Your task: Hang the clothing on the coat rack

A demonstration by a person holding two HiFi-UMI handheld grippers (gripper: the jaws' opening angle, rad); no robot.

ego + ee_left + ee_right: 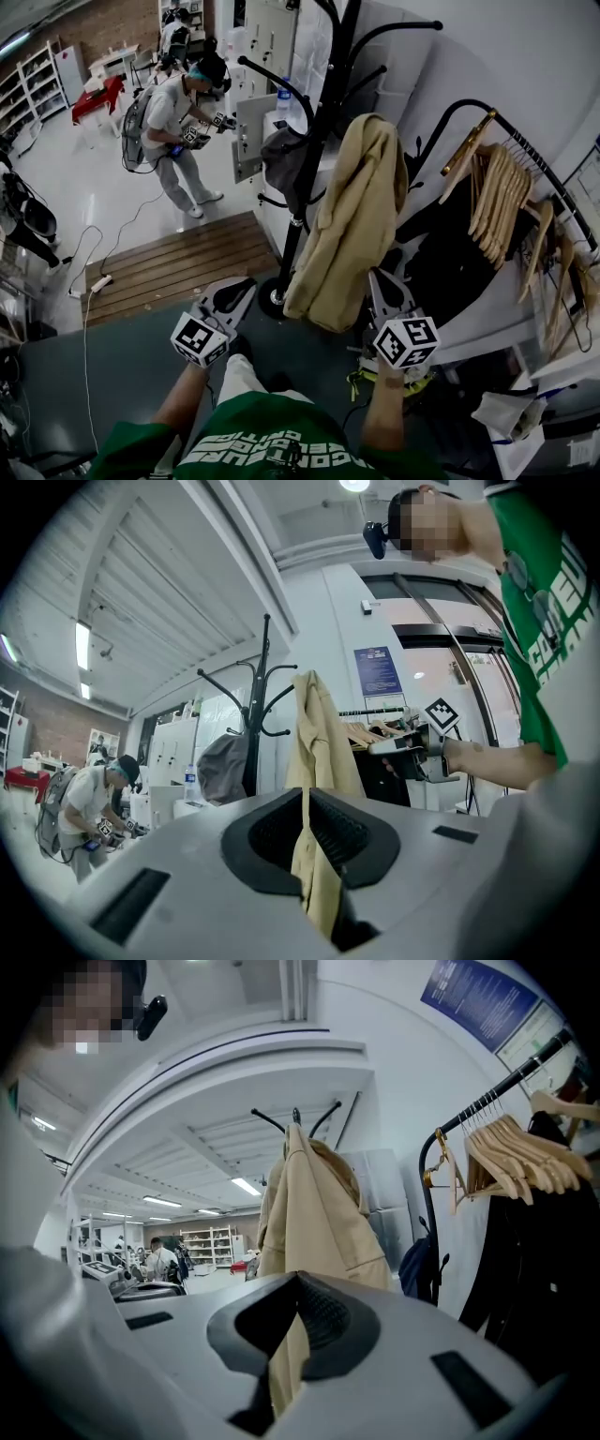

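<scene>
A beige coat [352,216] hangs from a top hook of the black coat rack [323,112], draping down to about floor-base level. My left gripper [246,283] is low and left of the coat's hem, apart from it, with its jaws shut. My right gripper [377,277] sits just right of the hem, also shut; contact with the cloth cannot be told. In the left gripper view, the coat [314,742] shows beyond the closed left gripper [302,794]. The right gripper view shows the coat [314,1213] past the closed right gripper [298,1279].
A grey bag [281,155] hangs on a lower hook. At right stands a clothes rail [525,150] with wooden hangers [502,192] and dark garments [450,258]. A white cabinet [251,136] stands behind the rack. A person [178,122] works far left beyond a wooden platform [178,267].
</scene>
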